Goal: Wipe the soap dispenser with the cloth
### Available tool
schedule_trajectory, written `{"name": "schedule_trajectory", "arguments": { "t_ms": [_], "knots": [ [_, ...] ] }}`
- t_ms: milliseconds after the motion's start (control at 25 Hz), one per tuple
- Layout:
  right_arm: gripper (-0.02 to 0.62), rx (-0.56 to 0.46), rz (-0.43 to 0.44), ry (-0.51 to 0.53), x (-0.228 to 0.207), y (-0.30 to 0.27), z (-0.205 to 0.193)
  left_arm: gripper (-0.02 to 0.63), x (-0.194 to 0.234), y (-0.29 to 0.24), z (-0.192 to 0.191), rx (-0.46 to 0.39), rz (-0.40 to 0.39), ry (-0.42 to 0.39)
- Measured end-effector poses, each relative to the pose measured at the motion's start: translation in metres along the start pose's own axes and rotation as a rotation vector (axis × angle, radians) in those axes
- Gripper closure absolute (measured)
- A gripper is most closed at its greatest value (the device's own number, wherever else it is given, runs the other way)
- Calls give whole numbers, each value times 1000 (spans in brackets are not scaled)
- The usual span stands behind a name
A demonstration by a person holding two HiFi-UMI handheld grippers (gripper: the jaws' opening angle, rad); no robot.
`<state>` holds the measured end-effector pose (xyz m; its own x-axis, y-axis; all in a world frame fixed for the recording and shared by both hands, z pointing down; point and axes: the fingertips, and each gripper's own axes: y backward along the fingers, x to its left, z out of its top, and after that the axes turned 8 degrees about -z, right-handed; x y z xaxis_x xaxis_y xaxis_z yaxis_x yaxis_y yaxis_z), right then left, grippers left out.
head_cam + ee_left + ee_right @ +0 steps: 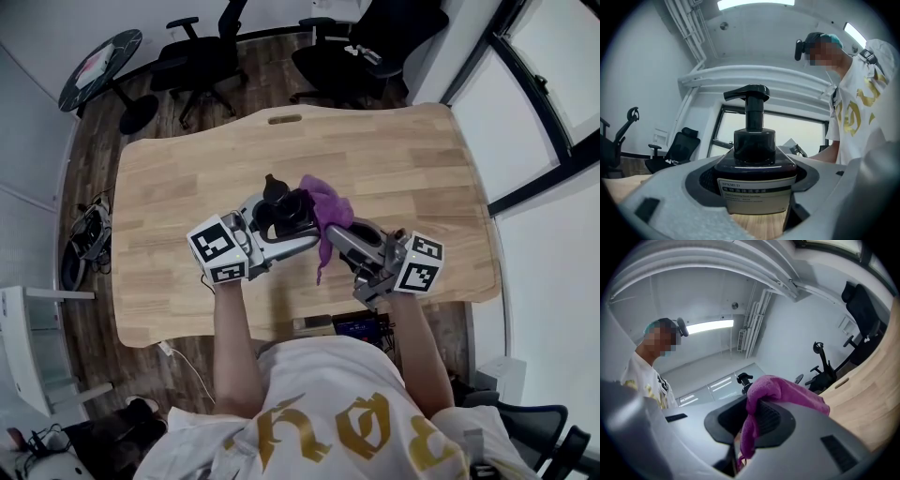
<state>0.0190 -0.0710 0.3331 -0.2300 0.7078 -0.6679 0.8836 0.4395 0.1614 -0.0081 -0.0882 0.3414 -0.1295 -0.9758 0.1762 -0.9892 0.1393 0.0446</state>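
Purple cloth point(328, 202) beside dispenser point(751, 145), mid table point(394, 155)

The left tongs point(281, 223) clasped a dark soap dispenser point(277, 195) above the middle of the wooden bench point(178, 178). Just to their right, the right tongs point(330, 232) gripped a purple cloth point(328, 204). The cloth lay bunched against the dispenser's side and trailed a thin strip back towards the person. Beyond both tongs, past the bench's far edge, stood black office chairs point(202, 58). Further to the left of these was a small round table point(101, 56).
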Motion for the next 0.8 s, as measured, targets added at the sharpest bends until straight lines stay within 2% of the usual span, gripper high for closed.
{"name": "schedule_trajectory", "arguments": {
  "t_ms": [280,480,680,800],
  "knots": [
    [557,58,14,39,12,8,-13,247,-8,6,6,-3,19,-20],
    [557,119,-2,155,13,11,-19,247,-7,5,4,2,11,-18],
    [557,166,68,205,30,13,-21,247,-6,8,2,9,10,-11],
    [557,183,64,274,42,7,-18,247,-8,7,2,7,-6,-3]
  ]
}}
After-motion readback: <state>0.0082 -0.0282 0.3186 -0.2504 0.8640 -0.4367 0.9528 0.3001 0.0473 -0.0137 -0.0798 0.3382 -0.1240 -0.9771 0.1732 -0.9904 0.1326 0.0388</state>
